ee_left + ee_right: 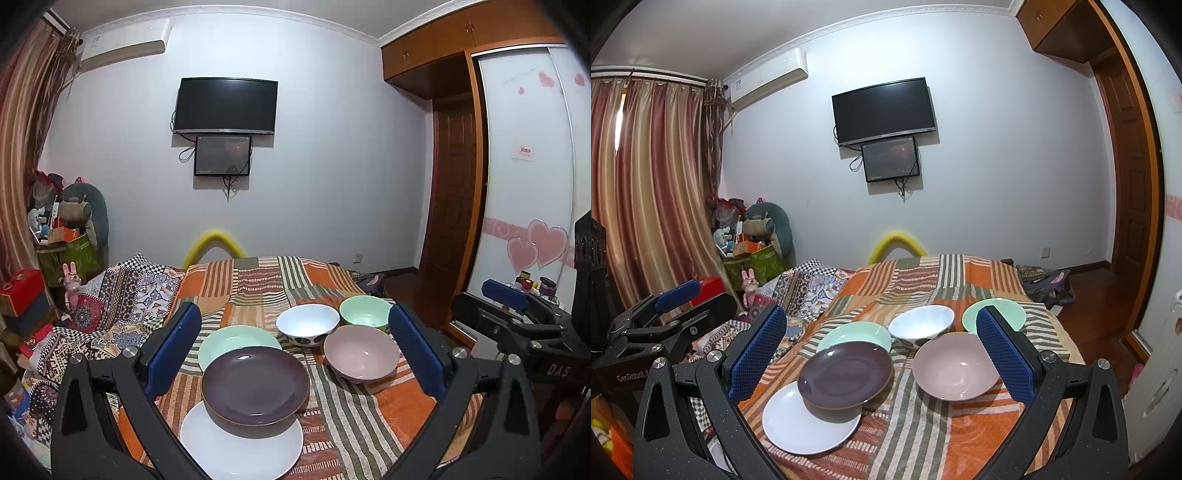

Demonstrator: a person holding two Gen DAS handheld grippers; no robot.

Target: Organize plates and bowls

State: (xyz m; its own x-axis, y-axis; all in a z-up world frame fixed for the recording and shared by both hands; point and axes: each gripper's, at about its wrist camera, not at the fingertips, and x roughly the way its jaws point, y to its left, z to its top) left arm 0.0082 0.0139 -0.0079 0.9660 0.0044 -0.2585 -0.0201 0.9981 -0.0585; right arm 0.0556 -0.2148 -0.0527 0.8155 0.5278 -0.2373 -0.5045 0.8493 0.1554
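On the striped bedspread point(369, 424) a purple plate point(255, 384) rests tilted across a white plate point(240, 443) and a green plate point(236, 341). To their right stand a white dotted bowl point(308, 323), a green bowl point(364, 312) and a pink bowl point(362, 350). My left gripper point(293, 308) hovers open above the near edge, holding nothing. My right gripper point(881, 311) is open and empty too. It frames the purple plate point(846, 373), white bowl point(921, 325) and pink bowl point(955, 365). One of its fingers point(1004, 354) hides part of the green bowl point(1004, 314).
A patchwork quilt point(122, 295) lies bunched on the bed's left side, with boxes and toys point(62, 236) beyond it. A yellow foam arch point(214, 240) stands at the bed's far end. A wardrobe point(524, 166) and a wooden floor point(1100, 295) lie to the right.
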